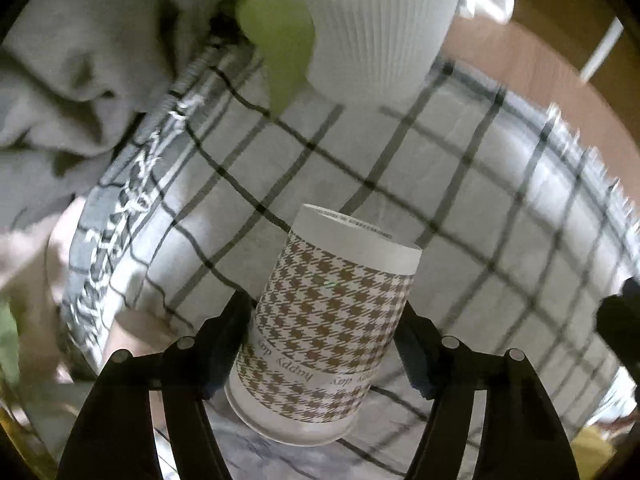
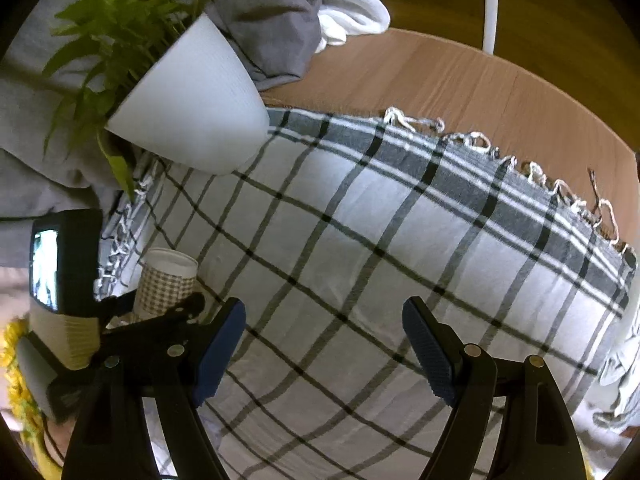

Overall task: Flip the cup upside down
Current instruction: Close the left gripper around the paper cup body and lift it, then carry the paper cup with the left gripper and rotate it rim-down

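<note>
Wooden table spans the back of the right wrist view. Over most of it lies a white plaid cloth with black grid lines, a grey band and a knotted fringe along its far edge. Grey fabric is bunched at the far left, with a white piece just beside it. White ribbed planter sits on the cloth's far corner, tilted in the fisheye, green leaves spilling out; in the left wrist view it fills the top centre.

Left tool: clamped on the paper cup, a houndstooth brown-and-white cup with "happy day" lettering reading inverted. Black fingers press both its sides. The cup's wider rolled rim is nearest the camera, the narrower base end points away, over the cloth. Cannot tell if it touches the cloth.

In the right wrist view the same cup shows at far left, held by the left tool.

Right tool: spread wide, nothing between its blue-padded fingers, over the cloth.
</note>
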`<state>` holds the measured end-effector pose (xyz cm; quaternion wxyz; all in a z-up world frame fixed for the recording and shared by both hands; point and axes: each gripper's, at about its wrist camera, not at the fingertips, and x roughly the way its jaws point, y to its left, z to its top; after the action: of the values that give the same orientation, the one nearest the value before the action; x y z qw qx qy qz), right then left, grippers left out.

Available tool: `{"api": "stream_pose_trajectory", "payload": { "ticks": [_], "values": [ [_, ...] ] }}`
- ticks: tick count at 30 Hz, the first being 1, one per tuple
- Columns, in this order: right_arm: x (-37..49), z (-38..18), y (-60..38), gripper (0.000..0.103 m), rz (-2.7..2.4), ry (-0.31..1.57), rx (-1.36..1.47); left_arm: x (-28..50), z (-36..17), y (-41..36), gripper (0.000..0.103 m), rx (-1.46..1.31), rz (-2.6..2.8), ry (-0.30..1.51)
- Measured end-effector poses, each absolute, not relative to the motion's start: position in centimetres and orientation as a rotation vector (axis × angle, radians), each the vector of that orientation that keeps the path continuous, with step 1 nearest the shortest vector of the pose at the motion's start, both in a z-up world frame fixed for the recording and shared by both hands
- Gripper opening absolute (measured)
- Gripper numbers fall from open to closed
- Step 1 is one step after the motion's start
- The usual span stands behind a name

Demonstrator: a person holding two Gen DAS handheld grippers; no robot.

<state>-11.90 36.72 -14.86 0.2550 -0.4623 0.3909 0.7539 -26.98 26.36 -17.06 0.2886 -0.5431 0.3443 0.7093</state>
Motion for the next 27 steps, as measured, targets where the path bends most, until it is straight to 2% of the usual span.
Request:
{"api": "stream_pose_trajectory", "payload": {
  "ticks": [8,11,16,19,22,27],
  "values": [
    [-9.4,-10.8,37.9,0.08,2.216,0.945,-1.211,-21.1,-11.5,25.0,0.068,-1.45,2.062,0.638],
    [-8.2,-9.4,37.8,0.08,2.292,0.848,-1.22,-18.9,-11.0,23.5,0.068,-1.521,2.112,0.545],
    [-6.0,-9.1,37.6,0.08,2.395,0.71,-1.289,-13.9,-12.0,20.5,0.068,-1.616,2.194,0.344],
    [-4.9,-10.2,37.7,0.08,2.408,0.66,-1.376,-12.0,-13.9,19.2,0.068,-1.713,2.184,0.158],
    [-4.3,-11.6,37.9,0.08,2.416,0.615,-1.447,-11.4,-16.2,18.7,0.068,-1.821,2.129,-0.051],
    [-4.0,-12.7,38.4,0.08,2.395,0.539,-1.505,-12.1,-18.8,19.0,0.068,-1.882,2.135,-0.271]
  ]
}}
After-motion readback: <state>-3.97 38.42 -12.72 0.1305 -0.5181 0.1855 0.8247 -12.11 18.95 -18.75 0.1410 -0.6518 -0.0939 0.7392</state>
